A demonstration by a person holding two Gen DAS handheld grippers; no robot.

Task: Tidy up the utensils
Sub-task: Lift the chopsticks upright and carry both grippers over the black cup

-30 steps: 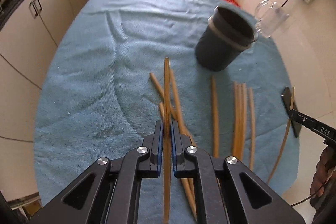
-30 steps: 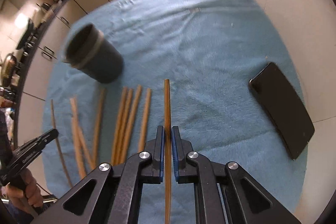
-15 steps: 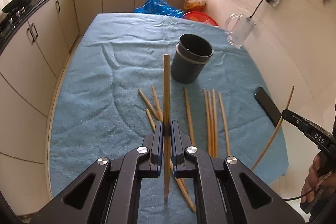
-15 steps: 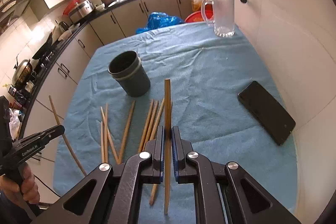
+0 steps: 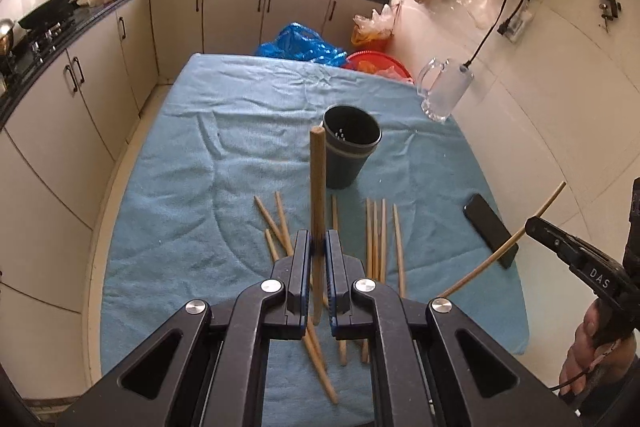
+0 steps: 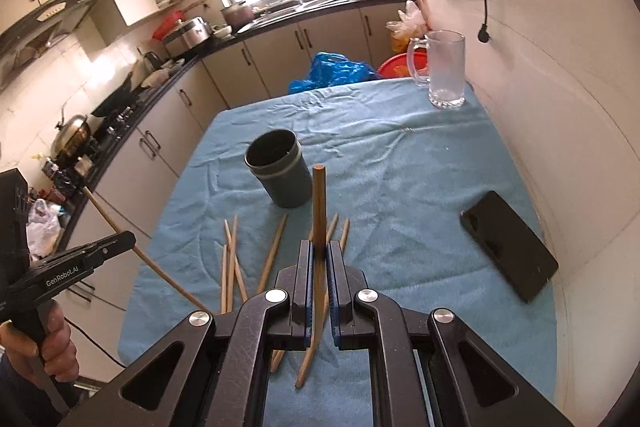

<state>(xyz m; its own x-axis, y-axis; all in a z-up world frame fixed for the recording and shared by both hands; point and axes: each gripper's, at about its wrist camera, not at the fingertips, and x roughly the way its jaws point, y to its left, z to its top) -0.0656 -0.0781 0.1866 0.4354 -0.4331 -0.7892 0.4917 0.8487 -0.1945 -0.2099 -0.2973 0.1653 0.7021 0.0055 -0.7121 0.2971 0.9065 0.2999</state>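
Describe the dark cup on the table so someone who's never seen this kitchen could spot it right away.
Find the table covered by the blue towel. Near its middle stands the dark grey cup, upright and empty, just beyond the loose chopsticks. Unlike the glass mug at the far corner, it is opaque, has no handle, and has a pale band below its rim.

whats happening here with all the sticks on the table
A person is sorting chopsticks with a handheld gripper in each hand. The left gripper is shut on one chopstick and the right gripper on another, both held above the blue towel. The dark cup stands upright beyond them with no chopstick showing in it. More loose chopsticks lie on the towel in front of the cup, with a phone off to one side.
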